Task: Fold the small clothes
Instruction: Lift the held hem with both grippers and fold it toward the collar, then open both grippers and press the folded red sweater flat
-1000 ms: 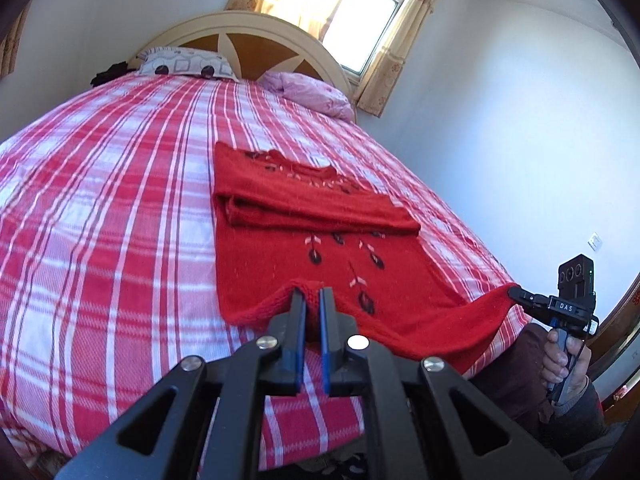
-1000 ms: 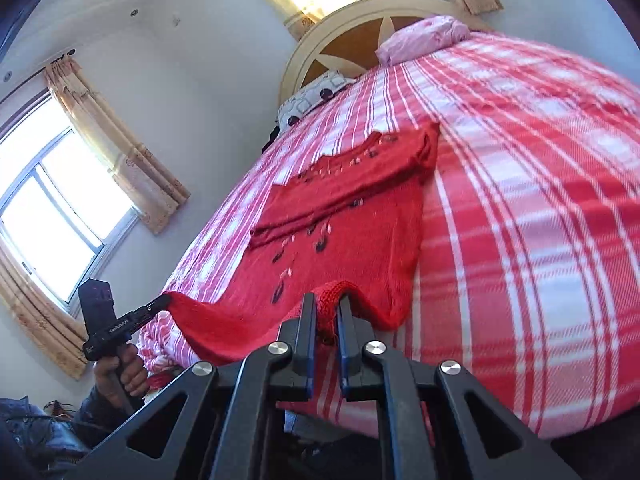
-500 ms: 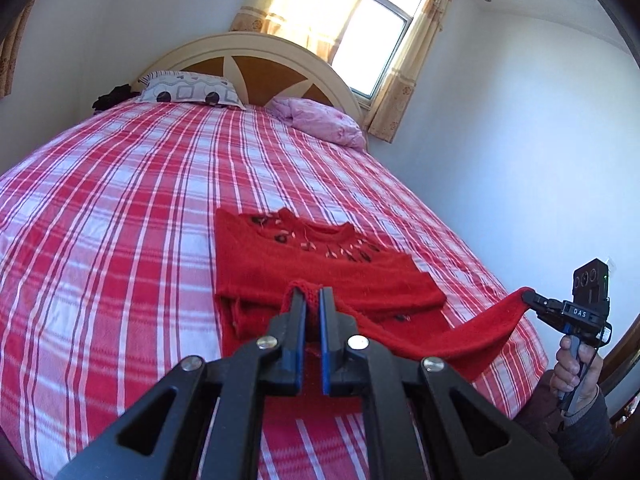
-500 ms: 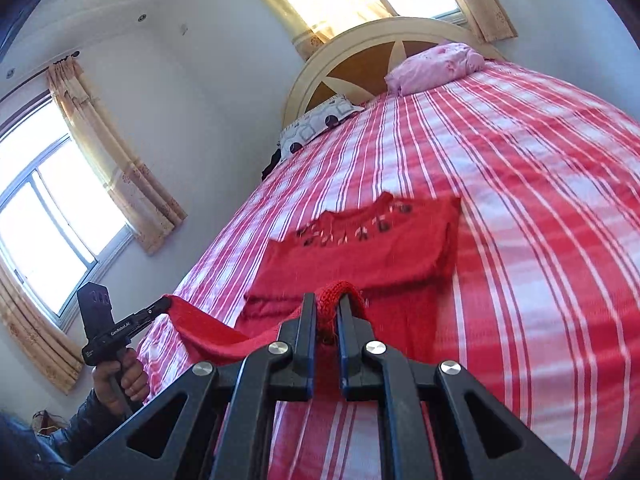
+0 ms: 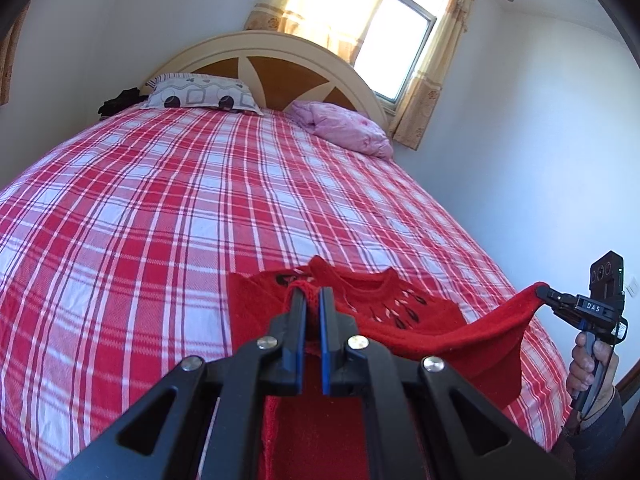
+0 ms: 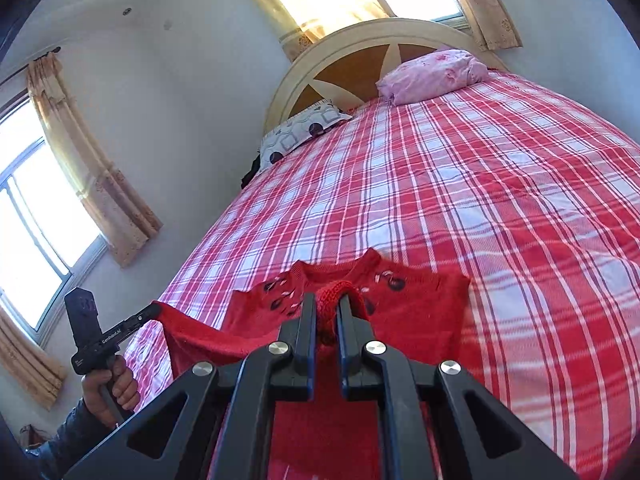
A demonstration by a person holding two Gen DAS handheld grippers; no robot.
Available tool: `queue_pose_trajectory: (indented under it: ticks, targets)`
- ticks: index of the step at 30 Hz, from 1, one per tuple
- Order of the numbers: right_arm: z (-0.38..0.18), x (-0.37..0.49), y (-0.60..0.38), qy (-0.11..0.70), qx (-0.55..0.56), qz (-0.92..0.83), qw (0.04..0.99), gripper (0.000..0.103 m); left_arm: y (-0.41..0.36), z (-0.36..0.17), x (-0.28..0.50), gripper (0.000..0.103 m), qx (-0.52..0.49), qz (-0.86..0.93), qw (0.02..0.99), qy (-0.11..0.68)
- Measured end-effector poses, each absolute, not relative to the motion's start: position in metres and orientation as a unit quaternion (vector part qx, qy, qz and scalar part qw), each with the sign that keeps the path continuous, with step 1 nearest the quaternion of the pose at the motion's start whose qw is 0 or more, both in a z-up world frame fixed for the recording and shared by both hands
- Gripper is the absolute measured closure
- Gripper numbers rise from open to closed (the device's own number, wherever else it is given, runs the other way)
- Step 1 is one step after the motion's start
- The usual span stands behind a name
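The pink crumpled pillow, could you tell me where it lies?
The pink crumpled pillow lies at the bed's head against the arched wooden headboard, right of the grey patterned pillow.

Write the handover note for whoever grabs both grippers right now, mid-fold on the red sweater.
Left gripper: shut on the red sweater, pinching one hem corner.
Right gripper: shut on the other hem corner.
The sweater's top part with the neckline lies flat on the plaid bed; the hem is lifted and stretched between the grippers.
Done: sleeves look already folded in.
Left: lay the hem over near the neckline, release both, smooth.
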State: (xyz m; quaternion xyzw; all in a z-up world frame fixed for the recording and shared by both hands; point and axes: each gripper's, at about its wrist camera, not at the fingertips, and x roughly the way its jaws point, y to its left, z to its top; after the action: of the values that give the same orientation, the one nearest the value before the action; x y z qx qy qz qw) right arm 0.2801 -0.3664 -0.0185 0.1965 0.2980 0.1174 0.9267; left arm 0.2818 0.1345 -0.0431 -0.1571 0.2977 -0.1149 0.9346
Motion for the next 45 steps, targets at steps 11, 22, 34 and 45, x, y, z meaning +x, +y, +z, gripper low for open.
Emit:
queue_pose_trajectory:
  ticks: [11,22,34,45]
  targets:
    - [-0.079,0.387,-0.387,0.359,0.212,0.080,0.905,0.095,0.133,-0.098,0.376,0.097,-0.153,-0.087,0.916,0.360]
    - [-0.128,0.447,-0.409,0.409,0.241,0.057,0.878,0.095,0.137,-0.127,0.415,0.097,-0.156,-0.071,0.905,0.390]
    - [-0.101,0.421,-0.413,0.354,0.229,0.049,0.906,0.032,0.165,-0.109,0.398,0.024,-0.174,-0.010,0.920,0.352]
    - [-0.120,0.418,-0.289,0.467,0.049,0.166,0.867,0.032,0.098,-0.120,0.368,0.006,0.025,-0.013,0.922,0.387]
